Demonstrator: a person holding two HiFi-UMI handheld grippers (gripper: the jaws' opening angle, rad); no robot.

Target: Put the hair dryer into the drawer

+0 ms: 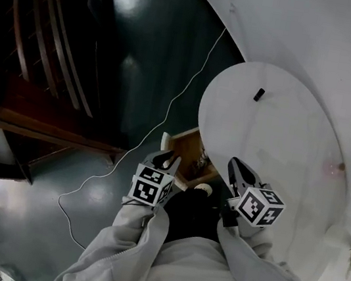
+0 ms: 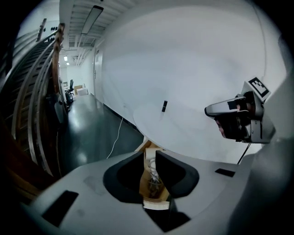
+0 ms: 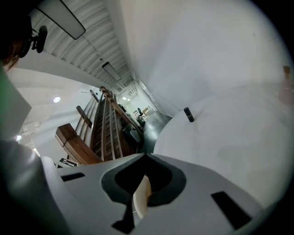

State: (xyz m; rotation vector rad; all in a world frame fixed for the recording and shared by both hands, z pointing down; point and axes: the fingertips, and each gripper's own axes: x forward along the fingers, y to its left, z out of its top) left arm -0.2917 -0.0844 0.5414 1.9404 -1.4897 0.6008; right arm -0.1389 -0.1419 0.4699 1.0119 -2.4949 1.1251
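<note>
Hair dryer point(image 2: 154, 178) lies in the open wooden drawer point(image 1: 187, 142) under the edge of the white round table point(image 1: 281, 147). Only the left gripper view shows it, as pale coiled cord seen through the narrow gap of the left gripper point(image 1: 167, 161), whose jaws stand slightly apart on nothing. The right gripper point(image 1: 238, 170), closed and empty, looks across the tabletop at a small black object point(image 3: 189, 114).

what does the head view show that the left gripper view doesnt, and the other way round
Only the head view: the left gripper from outside, with its black-and-white marker cube. Only the left gripper view: the lit white corridor with long ceiling lamps. Both: the round white table, the small black object on it, the open light wooden drawer beneath, the thin white floor cable and the right gripper.
</note>
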